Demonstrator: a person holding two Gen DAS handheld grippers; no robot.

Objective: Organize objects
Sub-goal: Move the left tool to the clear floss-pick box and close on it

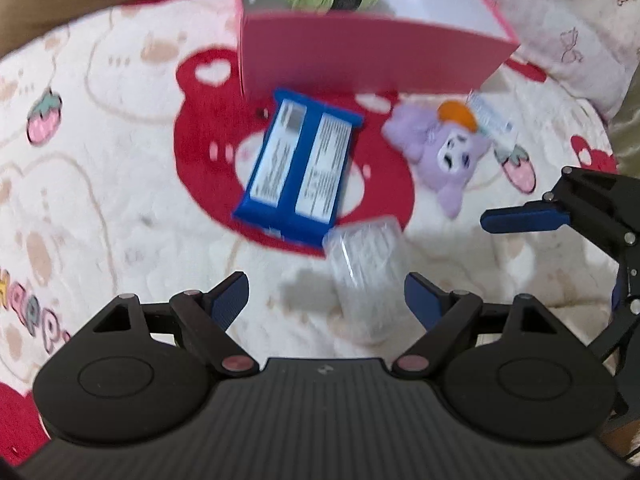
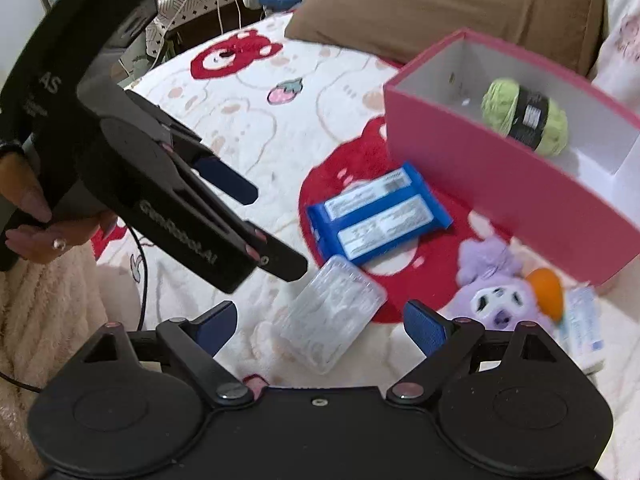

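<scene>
1. Nearest in both wrist views, the clear ribbed plastic case [image 2: 334, 316] lies flat on the bed, low in the frame, between the spread blue pads of the right gripper [image 2: 320, 328]; its jaws are released and hold nothing.
2. Likewise released and empty, the left gripper [image 1: 326, 300] hovers over the same case. With both tools over one item, they could knock together or push it aside.
3. Smooth, shallow sides could let the case squirt out of a pinch, and the plush cream bedspread with red bear prints [image 2: 248, 120] would give under any downward press.
4. Mid-frame lies the blue wrapped packet with white labels [image 2: 380, 216], just beside the case; a wide pinch might catch its edge.
5. Right of it rests the purple plush toy with an orange tuft [image 2: 504, 284].
6. Farther, upper right, the open pink cardboard box [image 2: 480, 168] holds a green yarn ball [image 2: 524, 116].
7. Beyond sit a brown pillow [image 2: 400, 8] and a cluttered table, top left.
</scene>
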